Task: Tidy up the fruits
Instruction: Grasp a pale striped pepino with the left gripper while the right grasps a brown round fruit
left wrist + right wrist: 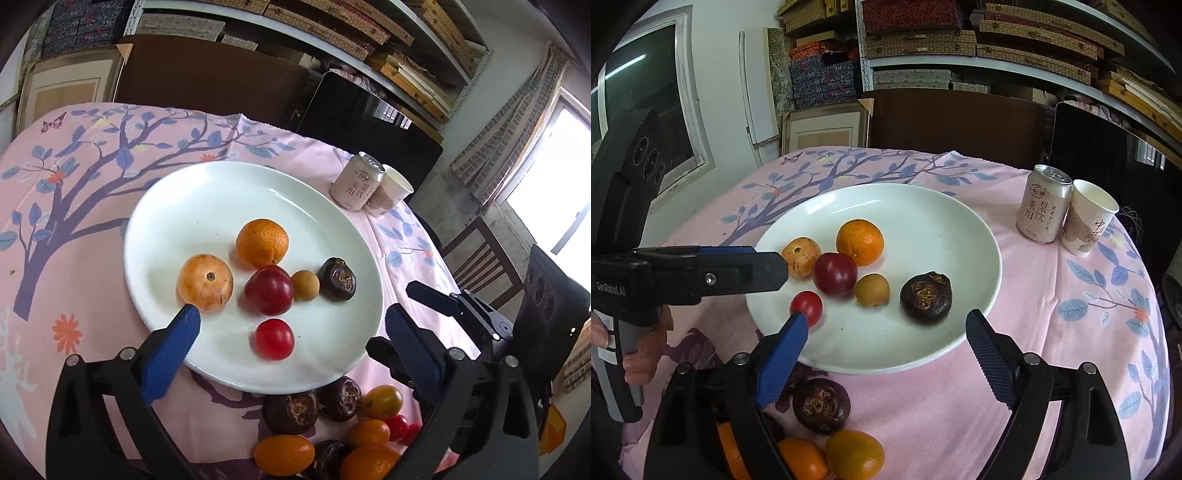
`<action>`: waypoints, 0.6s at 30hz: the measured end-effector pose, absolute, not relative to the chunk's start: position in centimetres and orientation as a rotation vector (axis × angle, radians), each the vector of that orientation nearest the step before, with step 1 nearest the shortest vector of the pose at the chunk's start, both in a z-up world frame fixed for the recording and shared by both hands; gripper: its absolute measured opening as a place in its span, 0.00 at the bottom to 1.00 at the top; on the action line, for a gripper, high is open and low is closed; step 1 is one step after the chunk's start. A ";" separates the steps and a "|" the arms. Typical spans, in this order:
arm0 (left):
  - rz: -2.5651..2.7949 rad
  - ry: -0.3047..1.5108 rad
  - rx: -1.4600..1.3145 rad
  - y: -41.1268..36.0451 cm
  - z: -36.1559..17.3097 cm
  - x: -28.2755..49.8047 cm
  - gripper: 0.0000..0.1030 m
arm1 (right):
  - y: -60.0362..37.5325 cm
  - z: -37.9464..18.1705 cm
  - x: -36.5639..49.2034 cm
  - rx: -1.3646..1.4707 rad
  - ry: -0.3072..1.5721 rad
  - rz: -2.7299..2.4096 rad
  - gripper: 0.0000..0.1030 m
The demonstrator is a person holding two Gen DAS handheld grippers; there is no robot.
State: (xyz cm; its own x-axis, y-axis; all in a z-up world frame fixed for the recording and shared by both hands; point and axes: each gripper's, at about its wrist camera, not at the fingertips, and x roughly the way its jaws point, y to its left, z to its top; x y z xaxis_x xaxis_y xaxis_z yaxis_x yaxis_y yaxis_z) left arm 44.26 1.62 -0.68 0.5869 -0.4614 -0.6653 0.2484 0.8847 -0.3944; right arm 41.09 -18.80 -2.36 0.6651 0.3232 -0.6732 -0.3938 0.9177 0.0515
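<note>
Between both wide-open, empty grippers, left gripper (291, 325) & right gripper (886, 328): white round ceramic plate (207, 206) w/ six fruits. Mid-sort; next grab loose orange kumquat (284, 455) below left gripper.

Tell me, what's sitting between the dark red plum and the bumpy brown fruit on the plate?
A small tan round fruit sits between the dark red plum and the bumpy brown fruit on the white plate. Both wrist views show it.

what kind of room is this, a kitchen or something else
Probably not a kitchen: more likely a storeroom or workroom used for dining. Metal shelves behind hold stacked woven boxes, framed pictures lean on the wall, and a round table under a pink cloth carries a white plate of fruit.
</note>
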 end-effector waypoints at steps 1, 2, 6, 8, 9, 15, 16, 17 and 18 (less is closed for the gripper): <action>-0.421 0.846 -0.268 1.6 -0.5 44.1 0.96 | -18.9 -2.2 41.0 -0.107 0.737 0.398 0.88; -0.419 0.847 -0.266 1.7 -0.4 43.9 0.96 | -19.1 -2.0 40.9 -0.107 0.736 0.389 0.88; -0.396 0.856 -0.241 1.9 0.0 42.2 0.96 | -20.3 -1.6 39.5 -0.057 0.765 0.361 0.88; -0.362 0.838 -0.204 1.9 0.3 40.4 0.95 | -21.4 -1.7 38.0 -0.018 0.804 0.332 0.88; -0.346 0.826 -0.174 1.8 0.4 39.3 0.95 | -21.9 -1.8 36.9 0.005 0.825 0.317 0.89; -0.240 0.698 -0.027 2.0 1.1 30.9 0.95 | -22.2 -2.2 27.1 0.059 0.839 0.305 0.92; -0.200 0.673 -0.008 1.9 1.2 29.0 0.95 | -21.7 -2.3 25.1 0.036 0.819 0.325 0.93; -0.170 0.651 0.011 1.7 1.2 27.2 0.95 | -21.1 -2.5 23.5 -0.002 0.803 0.330 0.94; -0.151 0.626 0.025 1.6 1.2 25.6 0.95 | -20.4 -2.7 22.1 -0.049 0.789 0.318 0.94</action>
